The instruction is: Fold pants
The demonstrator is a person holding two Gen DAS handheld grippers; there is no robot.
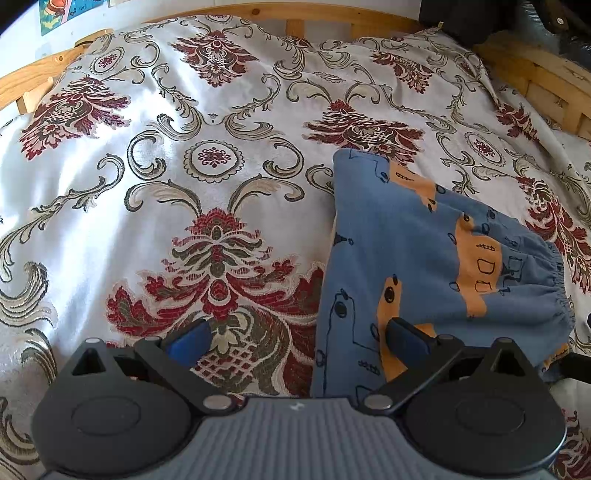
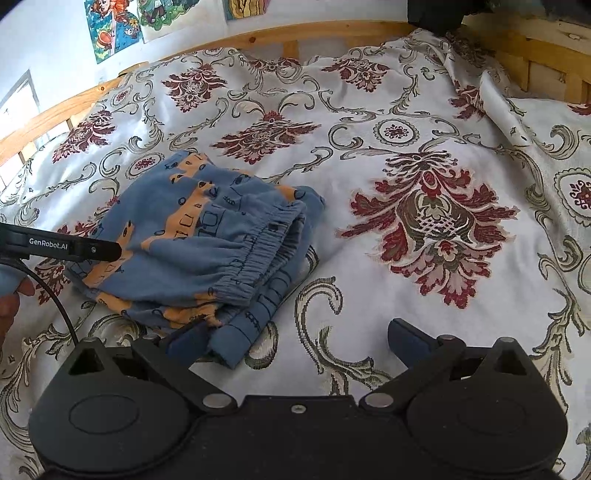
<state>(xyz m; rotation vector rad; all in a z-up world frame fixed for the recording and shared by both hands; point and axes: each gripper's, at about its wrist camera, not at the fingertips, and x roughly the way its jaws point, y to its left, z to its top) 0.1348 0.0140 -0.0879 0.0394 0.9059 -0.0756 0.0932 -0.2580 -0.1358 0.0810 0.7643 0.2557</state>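
Note:
Blue pants (image 1: pixel 413 258) with orange print lie folded in a compact bundle on the patterned bedspread (image 1: pixel 184 147). In the left wrist view they fill the right side, elastic waistband at the far right. My left gripper (image 1: pixel 299 338) is open, its right finger over the pants' near edge and its left finger over bare bedspread. The right wrist view has the pants (image 2: pixel 199 243) left of centre, waistband facing me. There my right gripper (image 2: pixel 299 338) is open, its left fingertip (image 2: pixel 188 338) at the bundle's near corner. The left gripper's finger (image 2: pixel 70 247) reaches onto the pants from the left.
A wooden bed frame (image 2: pixel 332 31) rims the far and right sides of the bed. Drawings (image 2: pixel 118 26) hang on the wall behind. A dark object (image 1: pixel 465 18) sits at the far right corner. A hand (image 2: pixel 11 295) and a cable show at the left edge.

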